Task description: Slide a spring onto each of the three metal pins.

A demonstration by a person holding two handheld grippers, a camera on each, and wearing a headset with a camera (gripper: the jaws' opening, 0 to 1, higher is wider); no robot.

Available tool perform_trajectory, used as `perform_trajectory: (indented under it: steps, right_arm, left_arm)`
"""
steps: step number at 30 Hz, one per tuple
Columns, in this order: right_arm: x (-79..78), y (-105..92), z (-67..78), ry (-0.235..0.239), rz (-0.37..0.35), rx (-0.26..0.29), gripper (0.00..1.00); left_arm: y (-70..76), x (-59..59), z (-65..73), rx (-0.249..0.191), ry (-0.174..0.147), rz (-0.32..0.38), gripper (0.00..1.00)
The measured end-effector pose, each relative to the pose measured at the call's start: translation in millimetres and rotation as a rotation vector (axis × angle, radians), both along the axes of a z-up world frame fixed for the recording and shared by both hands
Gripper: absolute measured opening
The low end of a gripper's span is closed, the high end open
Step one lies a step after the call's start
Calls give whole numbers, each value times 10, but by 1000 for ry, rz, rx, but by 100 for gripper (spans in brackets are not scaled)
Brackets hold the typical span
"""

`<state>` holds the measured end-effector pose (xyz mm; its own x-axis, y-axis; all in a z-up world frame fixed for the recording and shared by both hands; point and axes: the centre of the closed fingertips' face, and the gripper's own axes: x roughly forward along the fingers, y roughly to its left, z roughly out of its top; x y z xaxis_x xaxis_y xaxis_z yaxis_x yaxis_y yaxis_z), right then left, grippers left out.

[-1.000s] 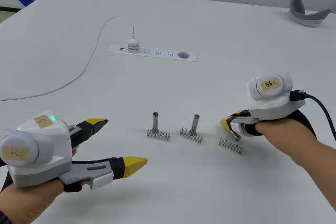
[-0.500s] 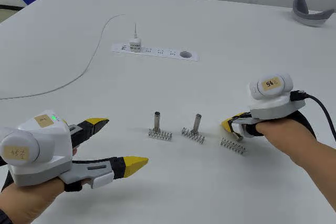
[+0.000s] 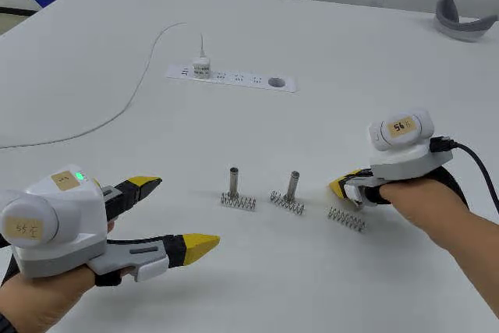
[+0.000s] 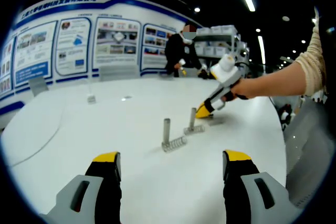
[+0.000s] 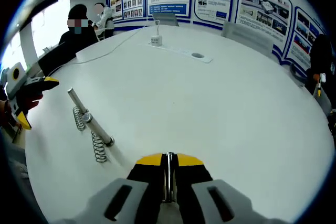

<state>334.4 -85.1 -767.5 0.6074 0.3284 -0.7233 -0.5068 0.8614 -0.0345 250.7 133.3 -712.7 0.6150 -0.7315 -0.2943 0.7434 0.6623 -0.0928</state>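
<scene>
Table [image 3: 374,60] reads as a second ago, barring a small camera shift; left gripper [image 3: 178,212] still gapes wide, empty; right gripper [image 3: 343,185] stays pinched on third pin [image 5: 168,174], near loose spring [image 3: 345,219]; left pin [image 3: 233,180] and middle pin [image 3: 293,185] stand bare, each with a fallen spring [image 3: 237,202] at its foot; I judge nothing threaded yet

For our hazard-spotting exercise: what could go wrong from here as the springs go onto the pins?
The right gripper clamps a thin pin between its fingers; it might slip or twist. The two upright pins stand close together with springs at their feet, so grabbing a spring could topple one.
</scene>
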Motion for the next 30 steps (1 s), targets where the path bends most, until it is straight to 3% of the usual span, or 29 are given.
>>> perform_trajectory:
  steps: [10,22,30]
  right_arm:
    - [-23,2,39,-23,5,-11,9]
    - [-127,44,303,-73,14,10,9]
    - [-134,28,381,-95,9,22,9]
  left_arm:
    - [5,-4,4,-1,-2,2,80]
    - [-40,-25,53,-3,-10,-7,80]
    - [-45,-28,78,-5,-16,-8,80]
